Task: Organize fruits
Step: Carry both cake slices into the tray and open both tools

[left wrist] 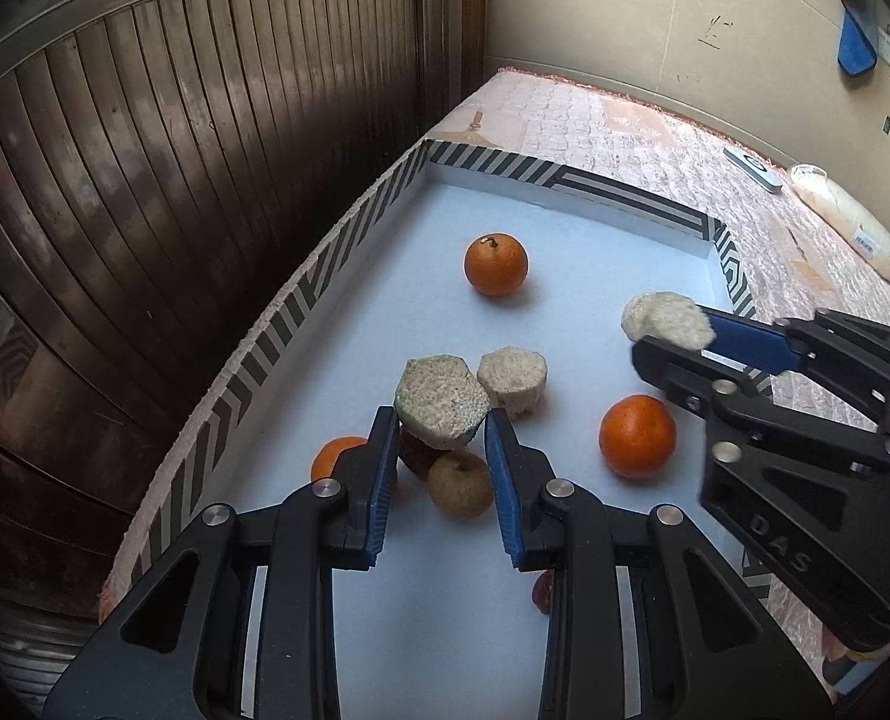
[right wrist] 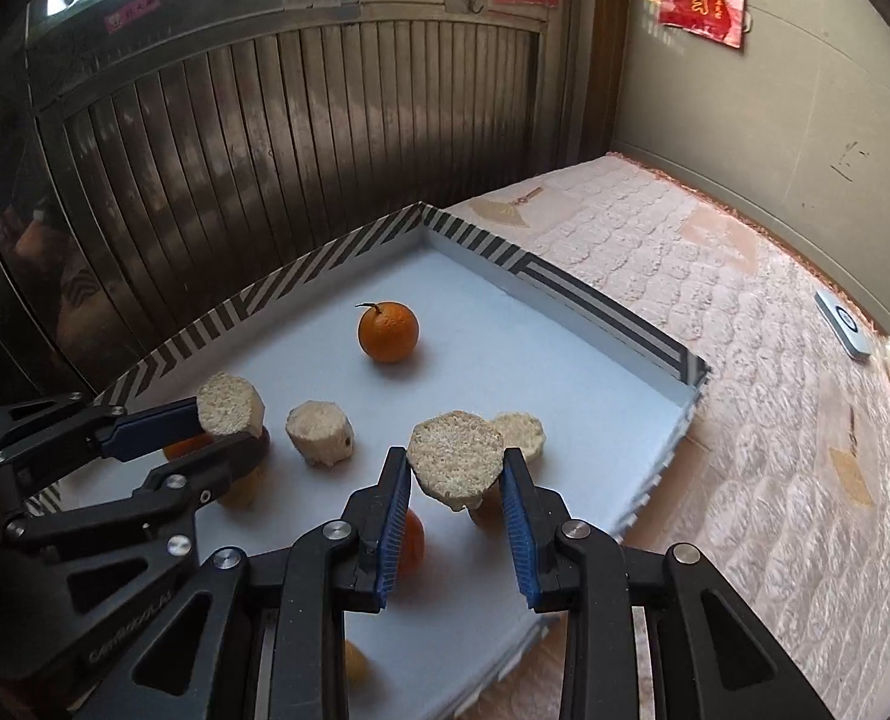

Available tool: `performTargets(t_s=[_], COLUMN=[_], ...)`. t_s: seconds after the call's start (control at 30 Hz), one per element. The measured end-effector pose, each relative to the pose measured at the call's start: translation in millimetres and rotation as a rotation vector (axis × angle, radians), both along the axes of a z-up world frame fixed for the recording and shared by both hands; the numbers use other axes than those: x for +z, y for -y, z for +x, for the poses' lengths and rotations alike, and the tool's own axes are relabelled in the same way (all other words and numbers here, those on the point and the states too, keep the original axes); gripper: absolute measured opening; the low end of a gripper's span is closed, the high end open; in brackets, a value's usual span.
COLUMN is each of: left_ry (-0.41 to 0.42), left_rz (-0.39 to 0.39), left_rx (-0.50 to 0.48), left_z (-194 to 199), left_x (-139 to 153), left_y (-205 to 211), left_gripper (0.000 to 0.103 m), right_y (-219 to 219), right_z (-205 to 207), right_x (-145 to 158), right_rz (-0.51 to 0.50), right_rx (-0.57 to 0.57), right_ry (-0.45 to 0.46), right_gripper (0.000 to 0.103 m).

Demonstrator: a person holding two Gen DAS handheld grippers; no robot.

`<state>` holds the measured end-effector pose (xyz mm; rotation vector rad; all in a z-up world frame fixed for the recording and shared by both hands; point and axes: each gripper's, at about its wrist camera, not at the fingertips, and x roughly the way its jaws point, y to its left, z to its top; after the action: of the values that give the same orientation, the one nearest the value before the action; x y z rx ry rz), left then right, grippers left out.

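A white tray [left wrist: 565, 228] with a striped rim holds the fruit. My left gripper [left wrist: 441, 420] is shut on a beige cut chunk [left wrist: 438, 399], held above a brownish apple [left wrist: 460, 483], a dark red fruit [left wrist: 414, 456] and an orange [left wrist: 333, 456]. My right gripper [right wrist: 457, 468] is shut on another beige chunk [right wrist: 454, 459]; it also shows in the left wrist view [left wrist: 667, 318]. A third chunk [left wrist: 514, 378] lies on the tray, and a further one [right wrist: 523, 429] sits behind the right gripper. Loose oranges lie far [left wrist: 496, 264] and right [left wrist: 637, 435].
The tray rests on a pink quilted mattress [right wrist: 745, 360]. A dark slatted metal door [left wrist: 174, 150] runs along the tray's left side. A remote [right wrist: 844, 324] and a white bag [left wrist: 847, 216] lie on the mattress near the wall.
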<state>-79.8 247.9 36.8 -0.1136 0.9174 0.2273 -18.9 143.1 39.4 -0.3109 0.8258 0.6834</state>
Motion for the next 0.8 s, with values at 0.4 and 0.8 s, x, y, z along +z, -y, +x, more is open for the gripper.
performTargets(t_s=[0.4, 0.8], left_ry=[-0.021, -0.022], left_rz=[-0.008, -0.021], left_rx=[0.004, 0.019], left_z=[4.4, 2.5], left_x=[-3.3, -3.1], left_y=[-3.0, -3.9], left_gripper=[0.029, 0.030], right_y=[-29.5, -21.9], right_z=[16.9, 17.3], right_x=[-11.2, -16.1], right_rz=[-0.030, 0.009], right_rx=[0.060, 0.047], right_ry=[-0.022, -0.064], right_gripper=[0.029, 0.030])
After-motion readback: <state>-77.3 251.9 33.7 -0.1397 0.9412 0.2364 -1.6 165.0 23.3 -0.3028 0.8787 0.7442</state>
